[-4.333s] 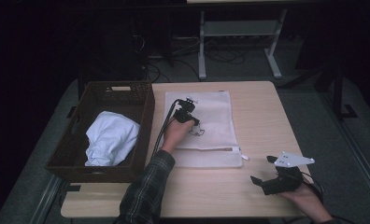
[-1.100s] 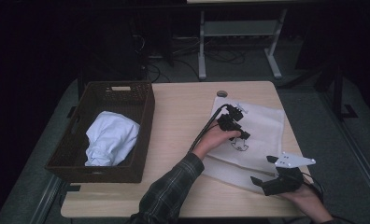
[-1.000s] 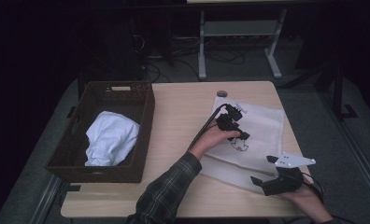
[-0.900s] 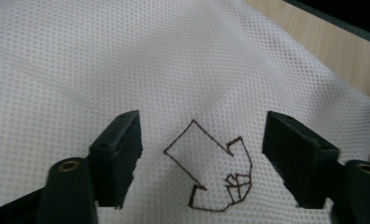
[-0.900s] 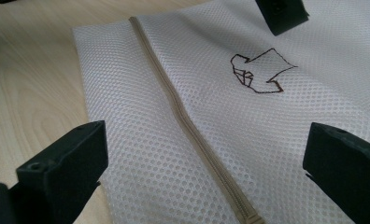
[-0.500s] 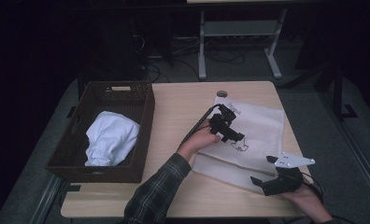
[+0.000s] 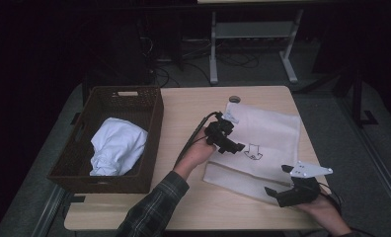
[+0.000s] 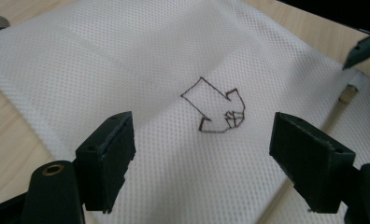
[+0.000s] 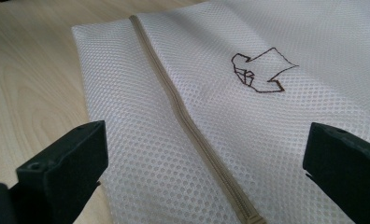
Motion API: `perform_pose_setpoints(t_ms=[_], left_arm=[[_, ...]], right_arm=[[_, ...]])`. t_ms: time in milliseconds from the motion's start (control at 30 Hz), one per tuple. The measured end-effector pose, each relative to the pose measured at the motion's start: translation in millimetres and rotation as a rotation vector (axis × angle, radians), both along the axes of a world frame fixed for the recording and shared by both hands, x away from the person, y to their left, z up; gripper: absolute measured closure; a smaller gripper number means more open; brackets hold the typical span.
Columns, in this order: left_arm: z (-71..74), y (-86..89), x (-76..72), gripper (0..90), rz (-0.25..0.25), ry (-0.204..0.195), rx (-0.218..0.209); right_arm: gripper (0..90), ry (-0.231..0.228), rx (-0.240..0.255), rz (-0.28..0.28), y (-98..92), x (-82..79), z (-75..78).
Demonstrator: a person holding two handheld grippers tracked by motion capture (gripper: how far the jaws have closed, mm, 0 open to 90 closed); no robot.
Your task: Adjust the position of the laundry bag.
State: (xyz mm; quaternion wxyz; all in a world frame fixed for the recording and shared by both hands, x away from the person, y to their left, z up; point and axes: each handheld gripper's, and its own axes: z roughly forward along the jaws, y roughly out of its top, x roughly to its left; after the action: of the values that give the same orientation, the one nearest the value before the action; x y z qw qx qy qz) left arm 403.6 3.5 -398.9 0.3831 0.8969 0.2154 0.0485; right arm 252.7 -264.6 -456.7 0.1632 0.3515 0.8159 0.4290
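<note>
Mesh laundry bag [image 7: 265, 140] lies flat on the table's [image 7: 193, 106] right half, zipper [image 9: 192, 126] toward me. My left gripper [image 7: 226, 139] hovers over its arrow logo [image 8: 216, 109], jaws just spread, nothing between. My right gripper [image 7: 282, 185] waits wide open near the zipper edge, probably to hold it. Wicker basket [image 7: 80, 163] with white cloth [image 7: 115, 145] sits left, well apart; nothing blocks.

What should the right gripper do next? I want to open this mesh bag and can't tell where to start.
Probably ease the right gripper forward to the zipper of the white mesh bag. Its jaws stand open over that zipper, gripping nothing, and the left gripper hangs open above the bag.
</note>
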Motion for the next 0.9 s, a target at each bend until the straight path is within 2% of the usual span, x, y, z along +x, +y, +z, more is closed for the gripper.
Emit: perform_pose_setpoints(t_ms=[67, 100, 167, 233, 333, 500, 600, 700, 733, 833, 900], left_arm=[[-0.2, 13.3, -8.0, 22.1, -0.004, 0.003, -0.014], [-0.2, 13.3, -8.0, 22.1, -0.004, 0.003, -0.014], [0.1, 26.3, -15.5, 22.1, 0.013, 0.009, -0.037], [0.8, 30.5, -18.0, 22.1, 0.019, 0.009, -0.040], [2.5, 46.1, -29.0, 22.0, 0.046, 0.010, -0.053], [-0.1, 60.7, -42.5, 21.5, 0.070, -0.009, -0.044], [-5.4, 78.3, -56.3, 21.6, 0.108, -0.015, -0.061], [-7.3, 86.5, -63.2, 21.0, 0.119, -0.017, -0.071], [-9.6, 92.7, -69.5, 20.8, 0.129, -0.017, -0.066], [-12.6, 98.5, -76.0, 20.1, 0.138, -0.021, -0.047], [-17.0, 105.3, -82.9, 20.1, 0.148, -0.013, -0.056]], right_arm=[[0.0, -0.001, -0.001, 0.000, 0.1, 0.1, 0.0], [0.0, -0.001, -0.001, 0.000, 0.1, 0.1, 0.0], [0.0, -0.001, -0.003, 0.001, 0.1, 0.2, -0.2], [0.0, -0.001, -0.004, 0.000, 0.0, 0.2, -0.2], [0.0, 0.002, 0.001, -0.007, -1.2, 0.5, 0.1], [0.0, 0.001, -0.002, -0.004, -0.2, 0.5, -0.4], [0.0, 0.002, 0.005, -0.010, -1.3, 0.9, -0.1], [0.0, 0.003, 0.009, -0.018, -2.1, 1.0, 0.0], [0.0, 0.003, 0.011, -0.021, -2.3, 1.2, 0.1], [0.0, 0.001, 0.014, -0.024, -2.9, 1.8, 0.3], [0.0, 0.005, 0.015, -0.031, -3.6, 2.3, 0.0]])
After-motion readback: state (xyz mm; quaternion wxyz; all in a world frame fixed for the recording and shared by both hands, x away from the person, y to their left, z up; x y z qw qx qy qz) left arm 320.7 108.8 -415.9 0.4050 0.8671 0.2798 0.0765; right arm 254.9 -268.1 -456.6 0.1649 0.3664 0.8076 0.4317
